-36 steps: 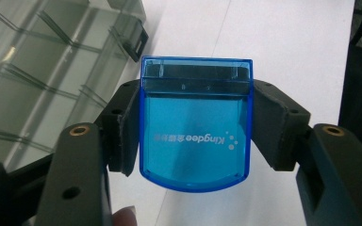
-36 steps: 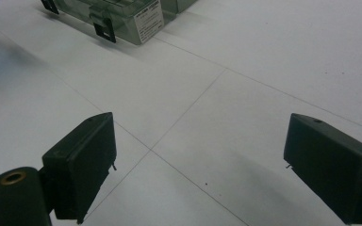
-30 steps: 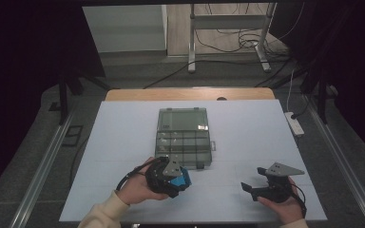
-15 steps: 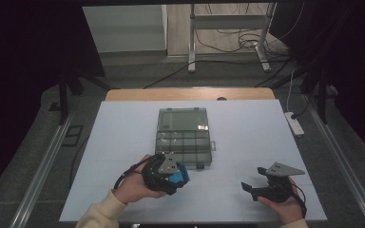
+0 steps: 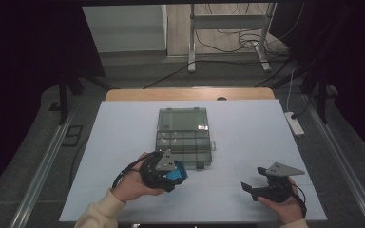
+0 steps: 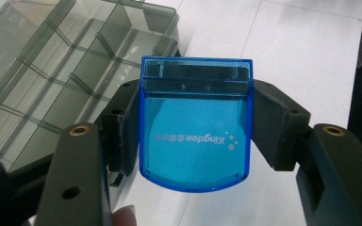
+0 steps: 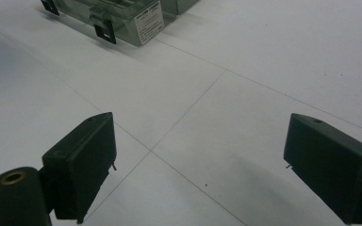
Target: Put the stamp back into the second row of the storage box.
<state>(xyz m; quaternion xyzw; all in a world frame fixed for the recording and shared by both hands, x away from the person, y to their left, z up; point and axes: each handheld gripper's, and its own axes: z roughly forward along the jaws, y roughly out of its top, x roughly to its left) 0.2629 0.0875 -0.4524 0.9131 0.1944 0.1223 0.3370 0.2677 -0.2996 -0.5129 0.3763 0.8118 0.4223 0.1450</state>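
Left gripper (image 5: 171, 176) nudged right | one blue box (image 6: 196, 123) | organizer (image 5: 184, 137) seemingly empty

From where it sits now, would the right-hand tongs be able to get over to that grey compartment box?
Probably yes. The right tongs are open and hold nothing, and bare white table lies between them and the compartment box. The left tongs, gripping a blue case, sit at the box's other front corner.
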